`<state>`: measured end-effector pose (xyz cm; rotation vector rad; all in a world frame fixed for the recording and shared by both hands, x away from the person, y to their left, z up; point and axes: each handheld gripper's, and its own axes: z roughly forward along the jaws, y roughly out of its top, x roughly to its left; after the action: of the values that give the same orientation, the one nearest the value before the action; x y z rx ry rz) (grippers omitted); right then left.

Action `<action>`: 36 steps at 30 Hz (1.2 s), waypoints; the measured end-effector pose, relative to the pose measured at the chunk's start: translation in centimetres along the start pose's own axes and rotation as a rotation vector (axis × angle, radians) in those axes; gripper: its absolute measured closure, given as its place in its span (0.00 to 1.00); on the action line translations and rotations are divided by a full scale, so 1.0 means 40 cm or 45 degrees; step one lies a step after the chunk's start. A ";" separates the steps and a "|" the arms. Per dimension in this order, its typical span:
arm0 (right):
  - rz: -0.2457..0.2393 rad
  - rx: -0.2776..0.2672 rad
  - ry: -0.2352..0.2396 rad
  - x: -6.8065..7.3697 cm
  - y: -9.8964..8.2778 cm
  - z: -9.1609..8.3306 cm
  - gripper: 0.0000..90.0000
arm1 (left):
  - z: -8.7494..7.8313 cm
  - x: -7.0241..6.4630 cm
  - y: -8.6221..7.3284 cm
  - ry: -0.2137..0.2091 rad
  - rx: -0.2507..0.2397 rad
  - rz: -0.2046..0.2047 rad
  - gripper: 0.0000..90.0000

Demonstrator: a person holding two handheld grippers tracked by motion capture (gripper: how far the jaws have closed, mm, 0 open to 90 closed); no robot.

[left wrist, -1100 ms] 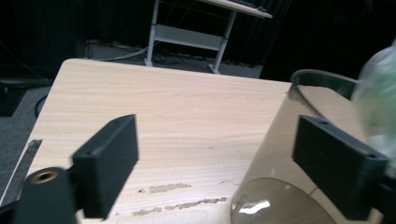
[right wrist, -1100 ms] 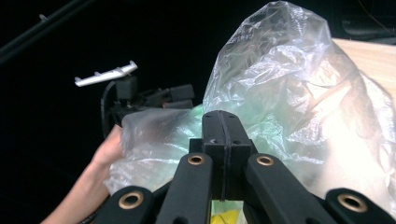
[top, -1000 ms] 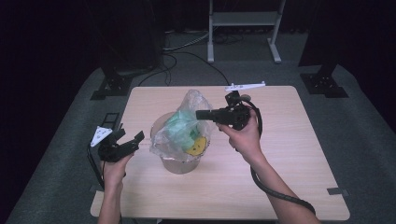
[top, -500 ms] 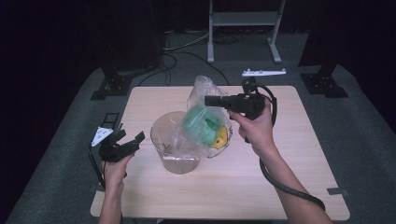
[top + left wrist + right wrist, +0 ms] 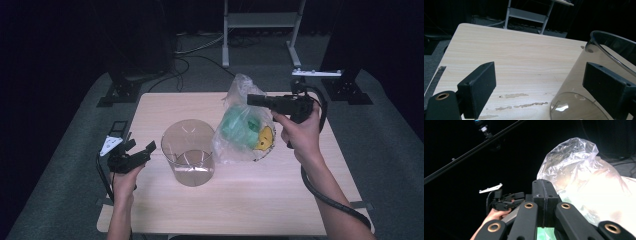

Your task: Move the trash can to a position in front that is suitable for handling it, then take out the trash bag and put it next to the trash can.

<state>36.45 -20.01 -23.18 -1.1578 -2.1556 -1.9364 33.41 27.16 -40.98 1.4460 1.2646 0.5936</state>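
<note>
Through the crinkled clear plastic bag (image 5: 243, 131) I can make out only vague green and yellow shapes; what they are, I cannot tell. In my right gripper view its lower part is washed out white. My left gripper view cuts off the clear round plastic container (image 5: 596, 82) at the right edge.

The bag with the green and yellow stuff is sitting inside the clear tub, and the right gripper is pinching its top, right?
Not quite. The bag is outside the clear tub, beside it on the table, as the high view shows. The right gripper is indeed pinching its top.
</note>
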 end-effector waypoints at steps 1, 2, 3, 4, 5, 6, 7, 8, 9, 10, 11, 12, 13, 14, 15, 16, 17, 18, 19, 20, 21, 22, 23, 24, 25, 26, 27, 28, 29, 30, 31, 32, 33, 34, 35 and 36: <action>0.000 0.000 0.000 0.000 0.000 0.000 1.00 | 0.001 0.000 -0.001 -0.001 0.004 0.004 0.12; 0.007 -0.006 -0.008 -0.008 -0.003 -0.008 1.00 | 0.004 0.000 -0.002 -0.004 0.007 0.008 0.12; 0.013 -0.009 -0.016 -0.016 -0.006 -0.015 1.00 | 0.005 0.000 -0.003 -0.006 0.011 0.007 0.12; 0.029 -0.014 -0.035 -0.032 -0.014 -0.030 1.00 | 0.007 0.000 -0.004 -0.007 0.015 0.009 0.12; 0.029 -0.014 -0.035 -0.032 -0.014 -0.030 1.00 | 0.007 0.001 -0.004 -0.007 0.016 0.011 0.12; 0.036 -0.016 -0.044 -0.041 -0.019 -0.036 1.00 | 0.008 0.001 -0.004 -0.007 0.015 0.011 0.12; 0.046 -0.019 -0.053 -0.049 -0.025 -0.043 1.00 | 0.009 0.002 -0.004 -0.006 0.011 0.006 0.12; 0.056 -0.020 -0.061 -0.059 -0.031 -0.050 1.00 | 0.009 0.002 -0.004 -0.008 0.015 0.008 0.12; 0.068 -0.021 -0.069 -0.067 -0.037 -0.056 1.00 | 0.009 0.003 -0.005 -0.009 0.016 0.006 0.12; 0.077 -0.024 -0.079 -0.076 -0.043 -0.062 1.00 | 0.010 0.003 -0.005 -0.009 0.015 0.004 0.12; 0.091 -0.024 -0.085 -0.085 -0.048 -0.068 1.00 | 0.011 0.003 -0.006 -0.010 0.014 0.003 0.12; 0.096 -0.026 -0.094 -0.094 -0.053 -0.073 1.00 | 0.011 0.004 -0.006 -0.011 0.016 0.003 0.12; 0.106 -0.025 -0.102 -0.102 -0.058 -0.078 1.00 | 0.011 0.005 -0.006 -0.011 0.018 0.005 0.12; 0.117 -0.030 -0.109 -0.110 -0.061 -0.082 1.00 | 0.010 0.005 -0.006 -0.008 0.016 0.001 0.12; 0.123 -0.033 -0.115 -0.118 -0.065 -0.085 1.00 | 0.009 0.006 -0.005 -0.006 0.013 0.002 0.12; 0.131 -0.032 -0.121 -0.126 -0.068 -0.088 1.00 | 0.007 0.007 -0.004 -0.005 0.010 -0.001 0.12; 0.138 -0.034 -0.128 -0.133 -0.072 -0.091 1.00 | 0.005 0.006 -0.002 -0.003 0.002 -0.005 0.12; 0.142 -0.035 -0.134 -0.139 -0.075 -0.092 1.00 | 0.003 0.007 -0.001 0.002 -0.002 -0.006 0.12; 0.156 -0.032 -0.138 -0.145 -0.079 -0.094 1.00 | 0.001 0.007 0.000 0.000 -0.006 -0.005 0.12; 0.163 -0.029 -0.142 -0.150 -0.083 -0.094 1.00 | 0.000 0.006 0.001 -0.001 -0.006 -0.004 0.12; 0.172 -0.027 -0.148 -0.154 -0.086 -0.094 1.00 | 0.000 0.005 0.002 -0.002 -0.009 0.001 0.12; 0.172 -0.029 -0.152 -0.159 -0.088 -0.094 1.00 | 0.000 0.004 0.002 -0.004 -0.009 0.003 0.12; 0.182 -0.028 -0.153 -0.163 -0.091 -0.094 1.00 | 0.000 0.004 0.002 -0.006 -0.009 0.001 0.12; 0.180 -0.028 -0.154 -0.168 -0.093 -0.093 1.00 | 0.001 0.003 0.002 -0.008 -0.012 -0.003 0.12; 0.183 -0.028 -0.155 -0.171 -0.095 -0.091 1.00 | 0.002 0.003 0.001 -0.009 -0.011 -0.004 0.12; 0.194 -0.020 -0.156 -0.177 -0.101 -0.086 1.00 | 0.002 0.003 0.001 -0.009 -0.012 -0.007 0.12; 0.194 -0.020 -0.156 -0.177 -0.101 -0.086 1.00 | 0.002 0.004 0.000 -0.009 -0.011 -0.010 0.12; 0.195 -0.014 -0.158 -0.180 -0.104 -0.084 1.00 | 0.003 0.005 0.001 -0.009 -0.010 -0.008 0.12; 0.195 -0.010 -0.159 -0.183 -0.107 -0.081 1.00 | 0.003 0.005 0.001 -0.006 -0.009 -0.007 0.12; 0.195 -0.007 -0.159 -0.188 -0.109 -0.079 1.00 | 0.003 0.005 0.001 -0.005 -0.010 -0.008 0.12; 0.204 -0.001 -0.161 -0.191 -0.112 -0.077 1.00 | 0.002 0.005 0.001 -0.007 -0.011 -0.009 0.12; 0.206 -0.003 -0.162 -0.196 -0.114 -0.075 1.00 | 0.002 0.004 0.001 -0.009 -0.011 -0.005 0.12; 0.218 -0.008 -0.157 -0.202 -0.119 -0.072 1.00 | 0.002 0.004 0.002 -0.009 -0.011 -0.002 0.12; 0.219 -0.009 -0.157 -0.205 -0.122 -0.070 1.00 | 0.002 0.003 0.002 -0.011 -0.013 -0.004 0.12; 0.225 -0.007 -0.159 -0.209 -0.126 -0.067 1.00 | 0.002 0.003 0.002 -0.014 -0.015 -0.009 0.11; 0.233 -0.004 -0.158 -0.214 -0.130 -0.064 1.00 | 0.002 0.001 0.002 -0.018 -0.014 -0.006 0.12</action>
<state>38.78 -26.25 -31.08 -1.4560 -2.0186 -1.8383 33.53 27.20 -40.93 1.4358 1.2517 0.5855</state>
